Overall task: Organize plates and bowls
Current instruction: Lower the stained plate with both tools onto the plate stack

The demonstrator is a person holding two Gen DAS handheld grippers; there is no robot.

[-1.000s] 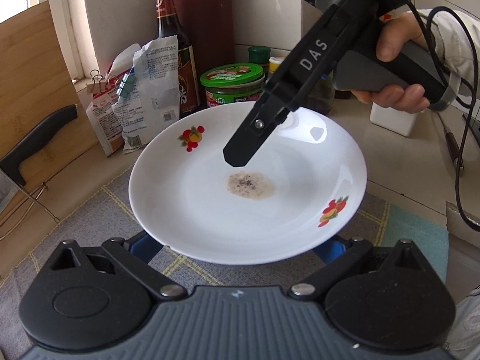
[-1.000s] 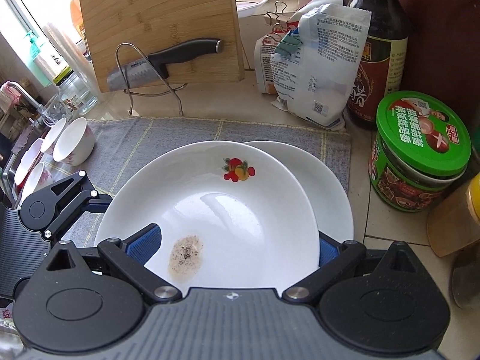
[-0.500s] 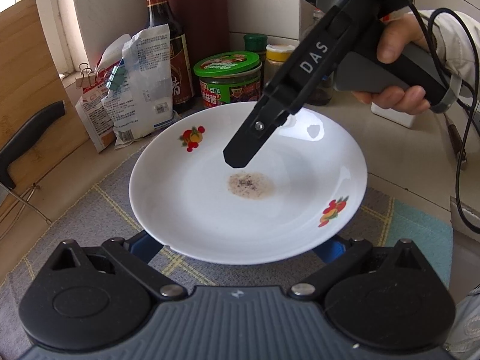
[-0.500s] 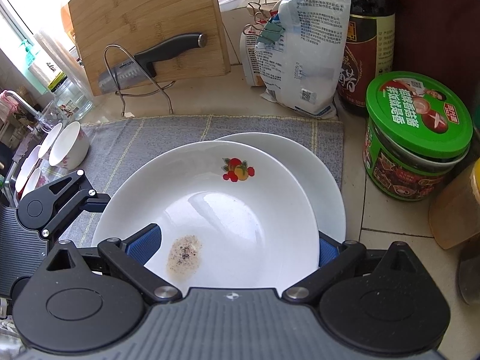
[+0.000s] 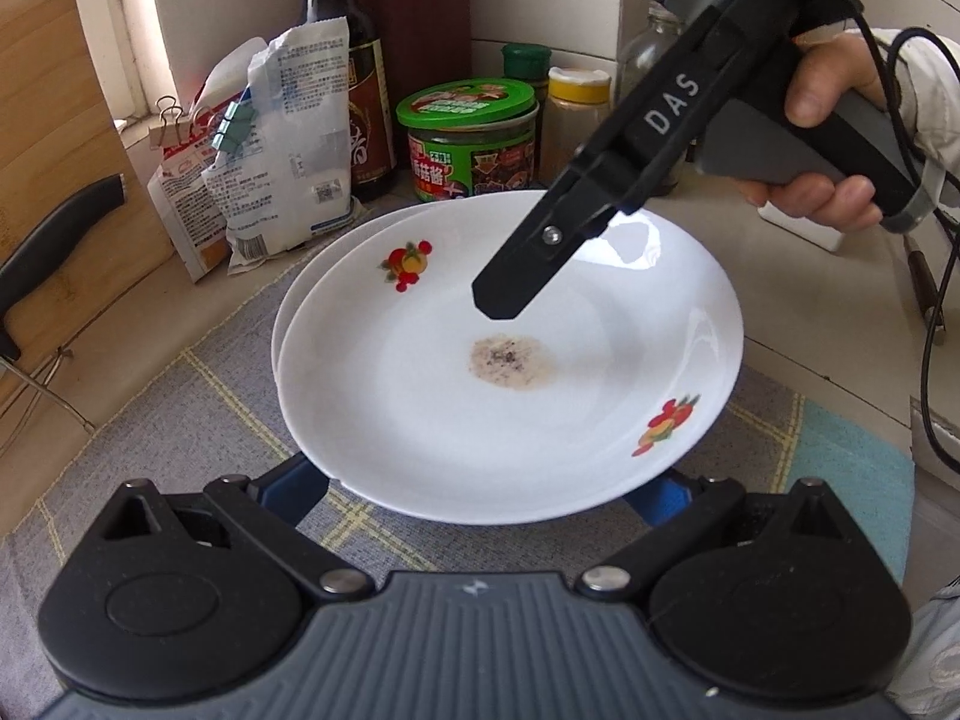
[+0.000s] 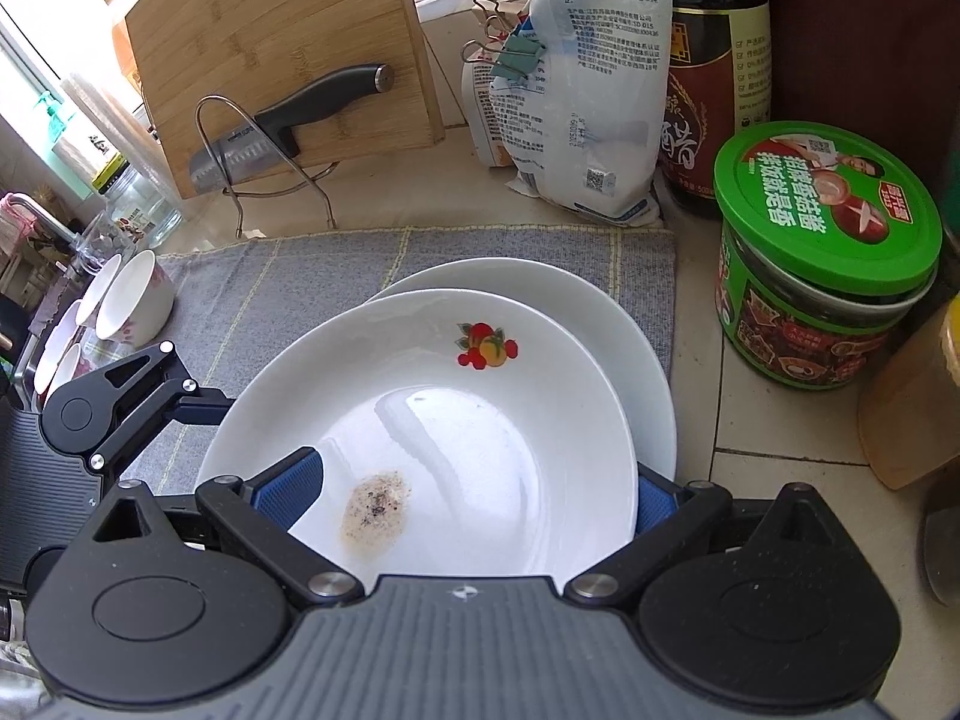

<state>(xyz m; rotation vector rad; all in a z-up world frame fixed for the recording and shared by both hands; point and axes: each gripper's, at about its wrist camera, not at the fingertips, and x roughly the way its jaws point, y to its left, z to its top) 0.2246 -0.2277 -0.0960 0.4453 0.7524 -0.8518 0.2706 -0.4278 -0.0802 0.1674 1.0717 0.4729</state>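
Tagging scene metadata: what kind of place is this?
Most likely a home kitchen counter: a knife racked against a bamboo cutting board, a soy sauce bottle and green-lidded sauce jar by tiled walls, plus fruit-print plates on a grey mat.

1. Two white plates: the top plate (image 6: 480,420) with fruit prints and a plain plate (image 6: 600,312) beneath it.
2. Small white bowls (image 6: 135,297) at the left edge: at least four, partly cut off.
3. Two handheld grippers: the left gripper (image 5: 480,480) and the right gripper (image 6: 474,492).
4. One knife (image 6: 288,120).
5. One cutting board (image 6: 270,30).
6. One green-lidded jar (image 6: 822,252).
7. One dark sauce bottle (image 6: 714,78).
8. Two clipped packets (image 6: 588,96).
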